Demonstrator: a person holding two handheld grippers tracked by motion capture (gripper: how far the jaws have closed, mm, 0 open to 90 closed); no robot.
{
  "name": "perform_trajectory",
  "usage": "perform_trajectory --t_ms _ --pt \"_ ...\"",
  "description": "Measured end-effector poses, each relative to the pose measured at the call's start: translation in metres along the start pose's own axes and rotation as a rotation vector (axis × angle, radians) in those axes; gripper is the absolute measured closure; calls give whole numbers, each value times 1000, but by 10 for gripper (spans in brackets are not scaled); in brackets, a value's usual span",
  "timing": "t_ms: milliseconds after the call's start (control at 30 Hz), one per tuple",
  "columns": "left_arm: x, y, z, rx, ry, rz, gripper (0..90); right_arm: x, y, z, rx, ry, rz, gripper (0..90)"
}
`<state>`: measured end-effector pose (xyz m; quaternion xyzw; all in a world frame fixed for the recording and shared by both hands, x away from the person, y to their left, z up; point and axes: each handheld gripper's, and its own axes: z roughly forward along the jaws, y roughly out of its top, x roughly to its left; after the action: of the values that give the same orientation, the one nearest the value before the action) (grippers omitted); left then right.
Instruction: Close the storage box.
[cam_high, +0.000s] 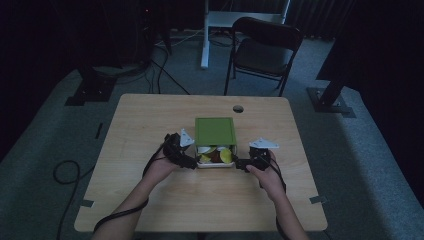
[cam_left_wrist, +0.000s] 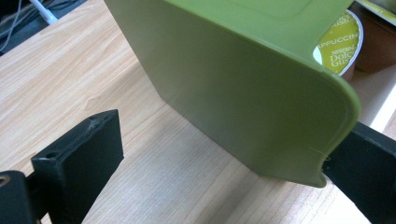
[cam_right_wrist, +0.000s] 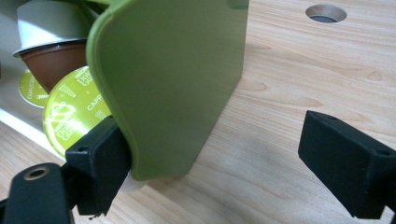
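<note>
A green lid (cam_high: 215, 131) lies over the far part of a white box (cam_high: 216, 165), leaving several coffee capsules (cam_high: 226, 156) showing at the near end. My left gripper (cam_high: 192, 162) is at the box's near left corner and my right gripper (cam_high: 240, 164) at its near right corner. In the left gripper view the lid's side wall (cam_left_wrist: 243, 93) stands between the wide-apart jaws of the left gripper (cam_left_wrist: 224, 158), its corner against the right jaw. In the right gripper view the lid's wall (cam_right_wrist: 177, 84) touches the left jaw of the right gripper (cam_right_wrist: 219, 163). Yellow-topped capsules (cam_right_wrist: 74, 112) sit beside it.
The wooden table (cam_high: 150, 120) has a round cable hole (cam_high: 238, 108) behind the box. A black chair (cam_high: 262, 50) stands beyond the far edge, with dark stands and cables on the floor to the left and right.
</note>
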<state>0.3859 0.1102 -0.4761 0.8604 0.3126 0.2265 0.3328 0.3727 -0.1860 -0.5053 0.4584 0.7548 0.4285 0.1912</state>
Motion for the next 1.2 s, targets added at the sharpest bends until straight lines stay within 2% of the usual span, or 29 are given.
perform_trajectory --t_ms 200,433,767,967,1200 --pt "-1 -1 -2 -7 6 -5 23 2 -3 -5 -4 5 -5 116" --pt "-5 -5 -10 -27 -12 -17 23 5 -7 -13 -11 16 -17 115" --pt "-11 -9 -20 -40 -84 -17 24 4 -9 -21 -29 22 -20 115" --pt "-11 -12 -25 -45 -139 -46 23 4 -10 -25 -33 23 -17 115" --pt "-14 -17 -32 -54 -170 -44 23 4 -13 -32 -31 16 -23 115"
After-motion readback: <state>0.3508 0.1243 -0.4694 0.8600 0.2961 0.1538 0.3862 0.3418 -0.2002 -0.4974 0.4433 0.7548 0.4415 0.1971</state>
